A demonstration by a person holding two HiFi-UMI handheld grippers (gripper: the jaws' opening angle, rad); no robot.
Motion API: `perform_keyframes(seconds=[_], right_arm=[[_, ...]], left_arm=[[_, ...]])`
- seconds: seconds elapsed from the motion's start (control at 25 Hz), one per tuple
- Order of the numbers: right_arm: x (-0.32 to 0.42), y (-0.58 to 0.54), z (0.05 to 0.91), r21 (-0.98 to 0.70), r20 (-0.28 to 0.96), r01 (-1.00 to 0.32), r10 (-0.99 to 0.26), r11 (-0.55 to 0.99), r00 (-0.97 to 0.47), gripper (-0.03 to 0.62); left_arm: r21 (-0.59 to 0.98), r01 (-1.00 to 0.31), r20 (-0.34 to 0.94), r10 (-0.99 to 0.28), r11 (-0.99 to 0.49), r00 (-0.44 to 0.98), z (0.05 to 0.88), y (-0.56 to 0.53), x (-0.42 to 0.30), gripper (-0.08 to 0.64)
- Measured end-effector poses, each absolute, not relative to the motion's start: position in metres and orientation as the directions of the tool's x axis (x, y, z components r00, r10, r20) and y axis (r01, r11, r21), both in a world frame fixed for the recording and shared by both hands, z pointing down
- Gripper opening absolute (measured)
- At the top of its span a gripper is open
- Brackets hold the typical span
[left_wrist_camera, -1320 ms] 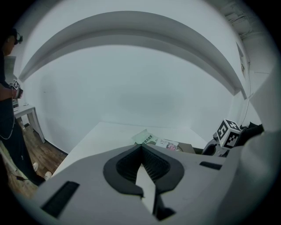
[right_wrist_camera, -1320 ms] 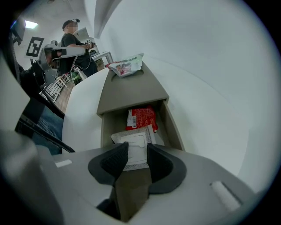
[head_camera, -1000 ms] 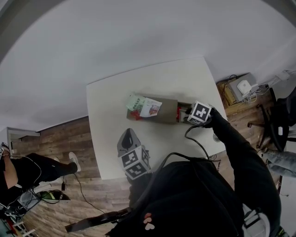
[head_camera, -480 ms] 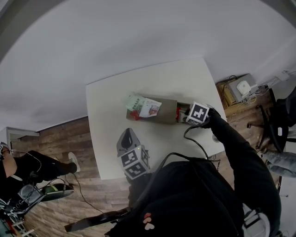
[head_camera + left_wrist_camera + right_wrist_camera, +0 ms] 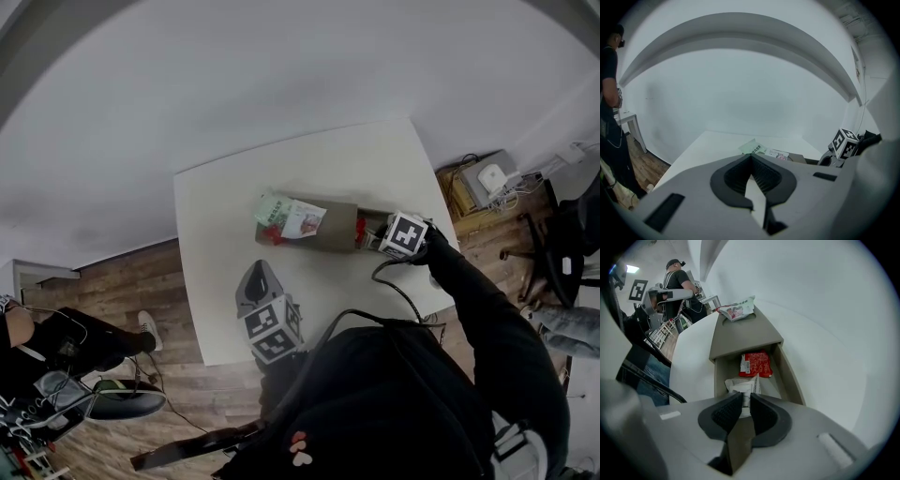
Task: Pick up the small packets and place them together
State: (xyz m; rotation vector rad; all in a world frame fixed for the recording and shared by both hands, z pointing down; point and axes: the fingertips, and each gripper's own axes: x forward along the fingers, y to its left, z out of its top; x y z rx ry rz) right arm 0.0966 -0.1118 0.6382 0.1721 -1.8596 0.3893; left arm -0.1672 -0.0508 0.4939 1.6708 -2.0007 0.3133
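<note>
Black top [image 5: 403, 394], seemingly hooded; grey left gripper [image 5: 751, 159], right gripper [image 5: 746, 399]; dark ribbed jaws

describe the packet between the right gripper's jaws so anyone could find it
On the white table lies a long tan box, one end open. In that end, the right gripper's jaws have just been closing on the white packet; the red packet beyond it lies untouched.

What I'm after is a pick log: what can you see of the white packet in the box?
The white packet is small and crinkled, like thin film, with dark print too small to read. It lies on the floor of the tan box at its open end, just short of the red packet; whether they touch is unclear. Its near end sits between the pads of the right gripper, whose jaws have just been closing and appear to pinch it.
</note>
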Motion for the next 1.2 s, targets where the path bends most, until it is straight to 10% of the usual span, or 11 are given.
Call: perform_keyframes(seconds=[0.76,1.2], right_arm=[[0.111,-0.162,0.551,-0.079,0.859,-0.457,-0.172,0.886,-0.482,0.041],[0.038,-0.168,0.495,0.028,0.803,-0.303,-0.201,0.953,-0.56,0.041]], left_arm=[[0.15,-0.966,0.519,-0.848,0.21,-0.104,0.495,-0.052,-0.165,-0.002],[0.152,-0.964,0.514,-0.85,0.219,-0.112,0.493,-0.051,-0.166,-0.002]])
